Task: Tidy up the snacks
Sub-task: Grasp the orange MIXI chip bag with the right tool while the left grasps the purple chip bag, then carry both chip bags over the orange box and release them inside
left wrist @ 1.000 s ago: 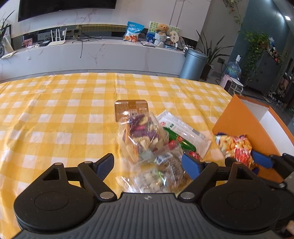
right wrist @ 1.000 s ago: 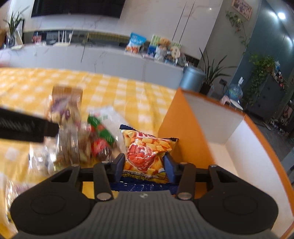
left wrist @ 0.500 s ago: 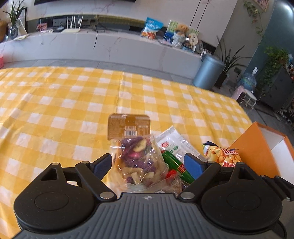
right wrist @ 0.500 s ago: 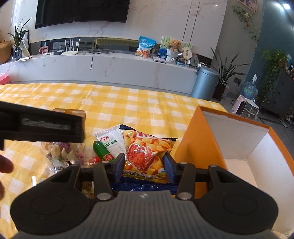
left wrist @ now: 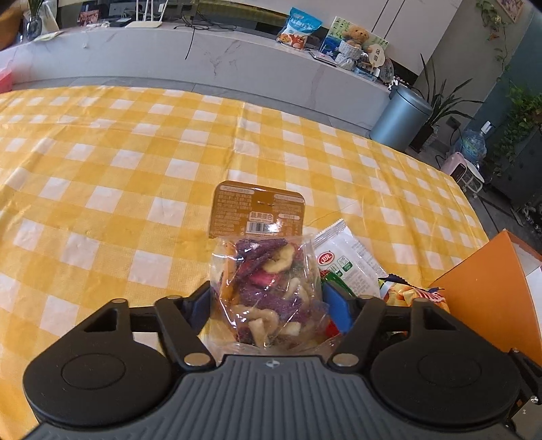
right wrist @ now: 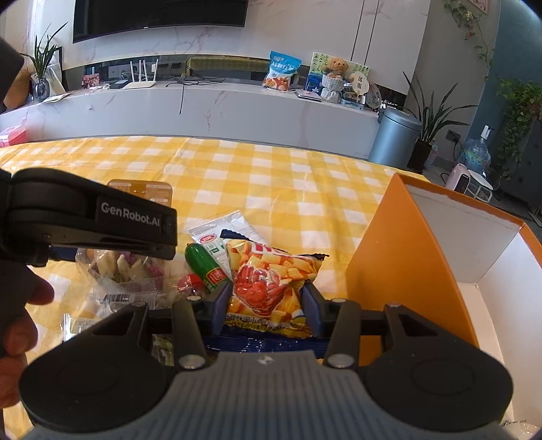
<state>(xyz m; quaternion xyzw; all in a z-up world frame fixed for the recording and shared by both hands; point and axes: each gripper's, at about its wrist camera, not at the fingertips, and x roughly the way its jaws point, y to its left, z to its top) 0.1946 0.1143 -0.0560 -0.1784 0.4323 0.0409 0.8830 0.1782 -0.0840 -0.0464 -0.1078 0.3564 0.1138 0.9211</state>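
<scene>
Left wrist view: left gripper (left wrist: pixel 266 299) jaws closing around clear bag of dried fruit chips (left wrist: pixel 267 287), on yellow checked surface (left wrist: pixel 135 152). Right wrist view: right gripper (right wrist: pixel 267 304) jaws clamped on orange crisp packet (right wrist: pixel 271 281), beside orange box (right wrist: pixel 399 257); green sausage pack (right wrist: pixel 203 264) just beyond.

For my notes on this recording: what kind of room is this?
Most likely a home living room: a wall-mounted television above a long marble console, potted plants, and a table under a yellow checked tablecloth.
</scene>
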